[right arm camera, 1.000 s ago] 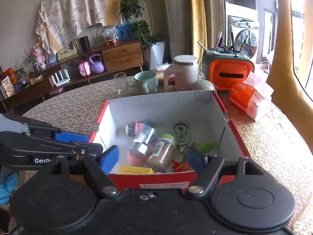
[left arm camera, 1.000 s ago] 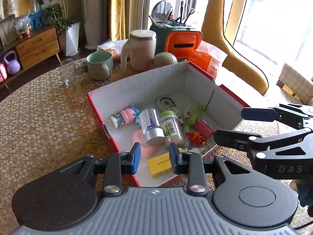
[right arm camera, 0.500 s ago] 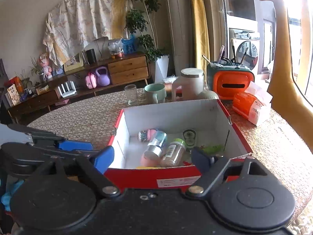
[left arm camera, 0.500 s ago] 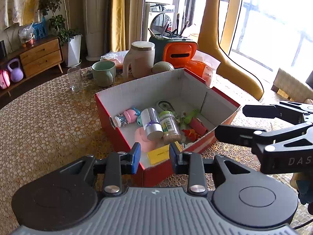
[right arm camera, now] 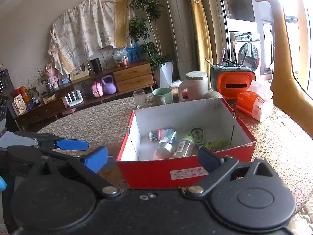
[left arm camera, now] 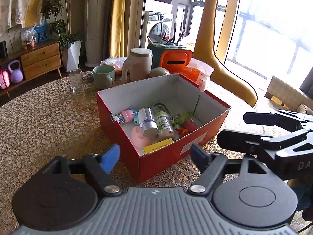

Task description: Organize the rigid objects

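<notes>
A red cardboard box (left arm camera: 166,157) (right arm camera: 156,173) with a white inside stands on the patterned table. In it lie a silver can (left arm camera: 147,121) (right arm camera: 166,144), a green-capped jar (left arm camera: 164,123) (right arm camera: 184,145), a pink piece (left arm camera: 138,137), a yellow pack (left arm camera: 158,145) and small toys. My left gripper (left arm camera: 155,157) hangs just short of the box's near corner, its jaws opening, with nothing between them. My right gripper (right arm camera: 152,159) stands before the box's near wall, jaws opening wide, and it holds nothing.
Behind the box stand a glass (left arm camera: 76,80), a green mug (left arm camera: 103,76), a beige jug (left arm camera: 139,66), an orange holder with brushes (left arm camera: 175,60) and an orange packet (right arm camera: 252,103). A yellow giraffe figure (left arm camera: 207,29) rises at the right. A sideboard (right arm camera: 133,79) lines the wall.
Both grippers have drawn back from the box, which now looks smaller and farther. The left jaws went from shut to wide apart. The right jaws spread wider.
</notes>
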Demonstrator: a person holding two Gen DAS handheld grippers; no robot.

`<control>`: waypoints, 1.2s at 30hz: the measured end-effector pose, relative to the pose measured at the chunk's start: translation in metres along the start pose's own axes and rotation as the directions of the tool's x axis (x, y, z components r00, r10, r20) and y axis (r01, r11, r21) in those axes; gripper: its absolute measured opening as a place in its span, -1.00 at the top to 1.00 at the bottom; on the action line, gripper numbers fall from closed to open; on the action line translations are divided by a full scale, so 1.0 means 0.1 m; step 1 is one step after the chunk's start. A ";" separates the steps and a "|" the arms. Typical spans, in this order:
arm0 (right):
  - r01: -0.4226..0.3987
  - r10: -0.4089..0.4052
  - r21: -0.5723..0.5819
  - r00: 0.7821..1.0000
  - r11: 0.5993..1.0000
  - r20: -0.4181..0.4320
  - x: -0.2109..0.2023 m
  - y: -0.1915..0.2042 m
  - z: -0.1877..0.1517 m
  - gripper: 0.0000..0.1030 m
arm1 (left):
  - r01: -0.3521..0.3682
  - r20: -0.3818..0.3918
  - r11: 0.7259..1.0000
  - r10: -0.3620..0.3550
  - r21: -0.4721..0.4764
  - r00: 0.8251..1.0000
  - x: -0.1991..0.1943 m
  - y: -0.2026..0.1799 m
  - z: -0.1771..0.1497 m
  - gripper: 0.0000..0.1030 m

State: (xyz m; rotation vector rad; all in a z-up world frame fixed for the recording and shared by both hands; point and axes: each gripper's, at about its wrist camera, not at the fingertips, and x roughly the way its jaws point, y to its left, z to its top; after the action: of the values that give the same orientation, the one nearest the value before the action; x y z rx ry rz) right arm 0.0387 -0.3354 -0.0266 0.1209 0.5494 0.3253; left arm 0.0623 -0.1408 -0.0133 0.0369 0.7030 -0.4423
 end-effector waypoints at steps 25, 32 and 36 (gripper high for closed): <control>0.021 -0.022 0.016 1.000 1.000 0.016 -0.23 -0.04 -0.13 -0.99 | -0.034 0.074 0.999 0.033 0.016 0.997 -0.19 -0.08 -0.07 -1.00; 0.022 -0.022 0.020 1.000 1.000 0.008 -0.23 -0.04 -0.14 -0.99 | -0.036 0.084 0.999 0.037 -0.010 0.996 -0.21 -0.03 -0.07 -1.00; 0.025 -0.025 0.020 1.000 0.999 0.002 -0.22 -0.04 -0.15 -0.99 | -0.030 0.085 0.999 0.032 -0.022 0.996 -0.21 -0.02 -0.07 -1.00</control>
State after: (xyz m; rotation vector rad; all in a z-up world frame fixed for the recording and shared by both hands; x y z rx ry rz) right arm 0.0142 -0.3458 -0.0295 0.1335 0.5512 0.2951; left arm 0.0430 -0.1330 -0.0047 0.0095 0.6217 -0.4048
